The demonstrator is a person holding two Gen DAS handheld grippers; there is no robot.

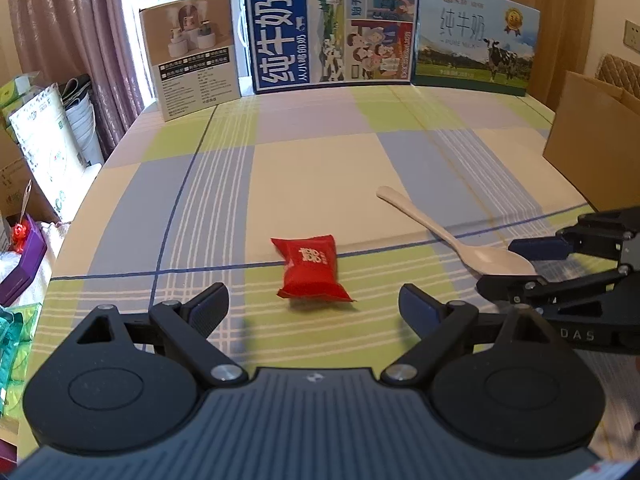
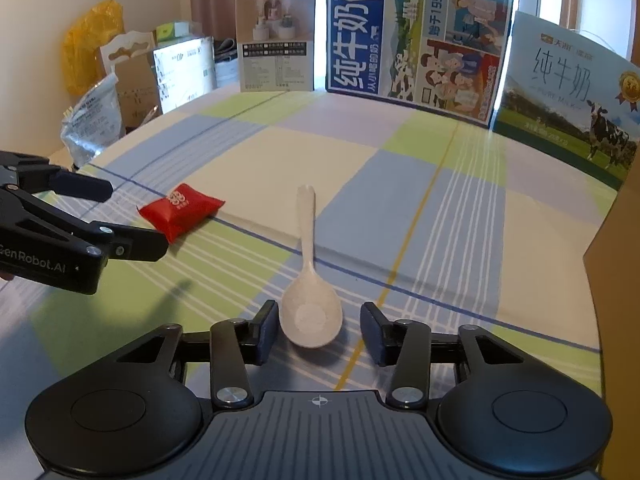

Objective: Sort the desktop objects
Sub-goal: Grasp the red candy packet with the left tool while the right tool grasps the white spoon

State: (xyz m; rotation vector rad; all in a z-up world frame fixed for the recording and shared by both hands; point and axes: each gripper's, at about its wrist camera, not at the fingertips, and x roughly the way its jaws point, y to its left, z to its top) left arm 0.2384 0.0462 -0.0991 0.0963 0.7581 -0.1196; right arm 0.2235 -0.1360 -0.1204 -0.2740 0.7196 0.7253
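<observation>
Both grippers gape, gripping nothing: left gripper [image 1: 314, 304] has the packet [image 1: 310, 272] just ahead between its fingers; right gripper [image 2: 319, 332] straddles the spoon [image 2: 310, 304] bowl.

On the worktop [image 1: 320, 168] a snack packet [image 1: 310, 272] lies to the left of a spoon [image 1: 460, 240], the two well apart, with the spoon's handle pointing toward the far edge. The left gripper [image 1: 314, 306] sits just before the packet, and the right gripper [image 2: 319, 328] has the spoon's bowl between its jaws. Along the far edge stand a humidifier box [image 1: 192, 56], a milk carton [image 1: 330, 26] and a second milk carton [image 1: 476, 40], left to right, and a cardboard box [image 1: 592, 136] stands at the right edge.
</observation>
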